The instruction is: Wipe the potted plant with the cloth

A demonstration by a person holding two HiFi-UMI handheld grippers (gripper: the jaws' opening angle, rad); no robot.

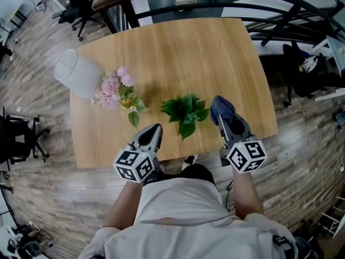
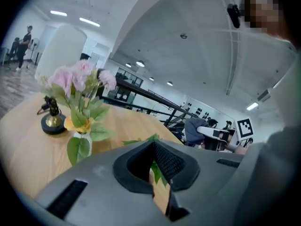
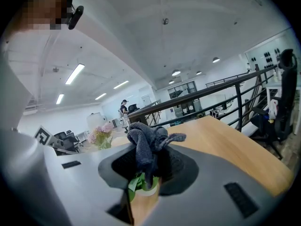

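A small green potted plant (image 1: 185,111) stands near the front edge of the wooden table (image 1: 178,47). My right gripper (image 1: 226,118) sits just right of it, shut on a dark blue-grey cloth (image 1: 221,108) that bunches above its jaws. In the right gripper view the cloth (image 3: 146,147) fills the jaws, with the plant's leaves (image 3: 136,182) showing beneath. My left gripper (image 1: 152,135) is shut and empty, at the table's front edge, left of the plant. In the left gripper view green leaves (image 2: 155,171) show through the closed jaws.
A vase of pink flowers (image 1: 117,90) and a white lampshade (image 1: 78,73) stand at the table's left. A small brass object (image 2: 52,121) stands beside the flowers. Railings (image 1: 226,4) run behind the table, office chairs (image 1: 81,7) around it.
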